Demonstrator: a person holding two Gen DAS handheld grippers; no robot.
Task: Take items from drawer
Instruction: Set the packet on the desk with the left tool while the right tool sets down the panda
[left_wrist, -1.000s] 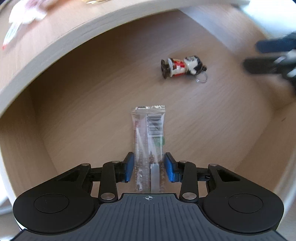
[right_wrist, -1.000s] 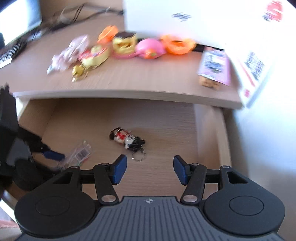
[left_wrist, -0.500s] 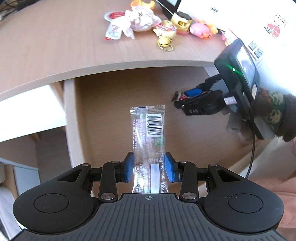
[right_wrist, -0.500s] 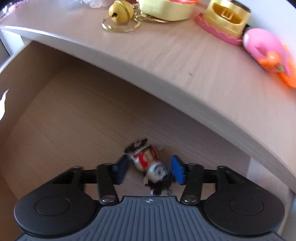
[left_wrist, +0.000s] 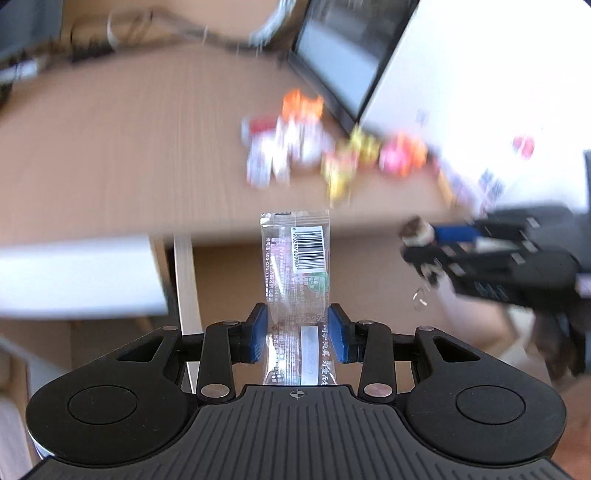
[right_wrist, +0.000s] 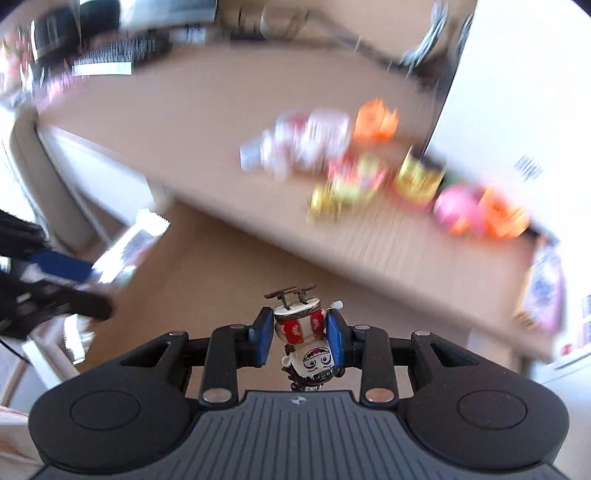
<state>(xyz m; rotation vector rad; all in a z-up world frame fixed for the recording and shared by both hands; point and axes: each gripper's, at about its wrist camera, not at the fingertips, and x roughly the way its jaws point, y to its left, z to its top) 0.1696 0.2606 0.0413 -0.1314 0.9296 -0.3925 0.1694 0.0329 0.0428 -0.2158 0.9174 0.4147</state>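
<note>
the left gripper (left_wrist: 297, 334), black with blue pads, had its jaws pinched on a clear plastic snack packet with a white barcode label (left_wrist: 295, 266). the packet stood upright between the blue pads (left_wrist: 257, 334), its crimped top edge reaching up level with the front edge of the light wooden desk top (left_wrist: 122, 147), and its lower end ran back toward the gripper body. it was held in the air above the open wooden drawer (left_wrist: 369, 280), clear of the drawer floor.

the right gripper (right_wrist: 299, 334), of the same black and blue build, had its jaws closed on a small plastic figurine with a white face, red patterned body and dark hair (right_wrist: 304, 339). the figurine hung head toward the camera, its dark flat base pointing away, and both blue pads pressed its red middle. in the left wrist view the same figurine (left_wrist: 419, 240) showed at the tip of the right gripper (left_wrist: 454, 240), with a small metal key ring (left_wrist: 419, 297) dangling beneath it, above the drawer.

on the desk top, behind the drawer, lay a blurred cluster of small colourful toys and packets (right_wrist: 369, 170) in orange, pink, yellow and white; the blur made them hard to tell apart. a white box (left_wrist: 480, 74) stood at the right of the desk, just beside the cluster. in the right wrist view the left gripper (right_wrist: 62, 269) showed at the left edge with the packet (right_wrist: 125, 247) in it.
</note>
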